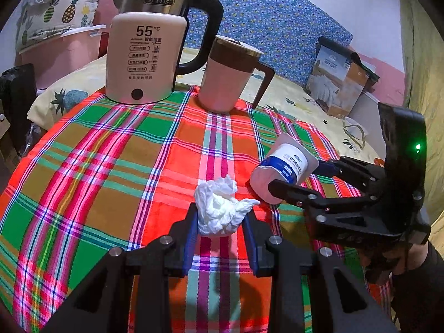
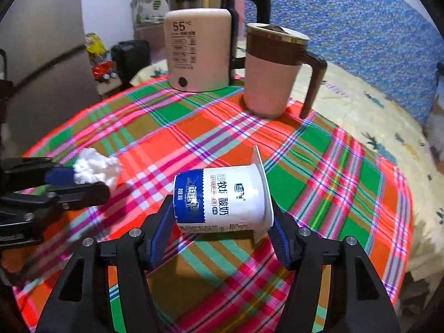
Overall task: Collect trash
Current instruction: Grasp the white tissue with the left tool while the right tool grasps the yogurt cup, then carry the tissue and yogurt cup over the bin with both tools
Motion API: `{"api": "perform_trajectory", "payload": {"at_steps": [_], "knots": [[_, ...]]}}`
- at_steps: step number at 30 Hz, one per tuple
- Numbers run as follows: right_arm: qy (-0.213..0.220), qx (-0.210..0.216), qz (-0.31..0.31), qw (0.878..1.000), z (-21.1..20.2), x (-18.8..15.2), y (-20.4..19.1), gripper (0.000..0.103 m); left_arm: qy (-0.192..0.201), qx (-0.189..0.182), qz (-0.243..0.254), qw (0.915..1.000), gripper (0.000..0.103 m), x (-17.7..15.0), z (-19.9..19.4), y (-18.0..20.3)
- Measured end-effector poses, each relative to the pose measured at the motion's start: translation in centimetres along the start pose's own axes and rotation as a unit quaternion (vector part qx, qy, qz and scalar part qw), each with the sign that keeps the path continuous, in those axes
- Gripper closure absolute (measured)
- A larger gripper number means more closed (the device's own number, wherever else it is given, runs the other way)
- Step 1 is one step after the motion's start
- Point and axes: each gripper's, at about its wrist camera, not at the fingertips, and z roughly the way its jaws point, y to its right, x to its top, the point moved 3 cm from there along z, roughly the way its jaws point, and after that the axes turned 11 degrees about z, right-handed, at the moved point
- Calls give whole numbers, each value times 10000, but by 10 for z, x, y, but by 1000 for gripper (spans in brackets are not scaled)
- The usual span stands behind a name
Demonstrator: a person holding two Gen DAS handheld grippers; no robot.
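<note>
A crumpled white tissue (image 1: 219, 213) sits between the blue pads of my left gripper (image 1: 221, 222), which is shut on it just above the plaid tablecloth (image 1: 111, 166). A white and blue yogurt cup (image 2: 222, 197) lies sideways in my right gripper (image 2: 220, 222); one pad presses its base, the other its rim. In the left wrist view the right gripper (image 1: 294, 176) comes in from the right, holding the yogurt cup (image 1: 283, 169) tilted over the cloth. In the right wrist view the left gripper (image 2: 88, 180) stands at the left edge with the tissue (image 2: 94, 168) in it.
A pink and steel electric kettle (image 1: 144, 55) and a pink mug with a brown handle (image 1: 227, 77) stand at the table's far side. Behind the table lie a pineapple-print bedsheet and a cardboard box (image 1: 341, 77). A gloved hand (image 1: 388, 263) holds the right gripper.
</note>
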Motion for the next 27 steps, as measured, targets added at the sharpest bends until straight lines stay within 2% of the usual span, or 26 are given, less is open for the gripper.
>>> {"api": "perform_trajectory", "payload": {"at_steps": [3,12,27], "knots": [[69,120,258,9996,-5,2,4,41,-1,17,-16,10000,71,-1,-1,-1],[249,-32,729,9970,-34,-12,10,41,37,9,26,10000,71,-6,-14,12],[591,-131,1415,9881,-119,-77,22,41,42,-220,408,9989,71,-29,-49,82]]}}
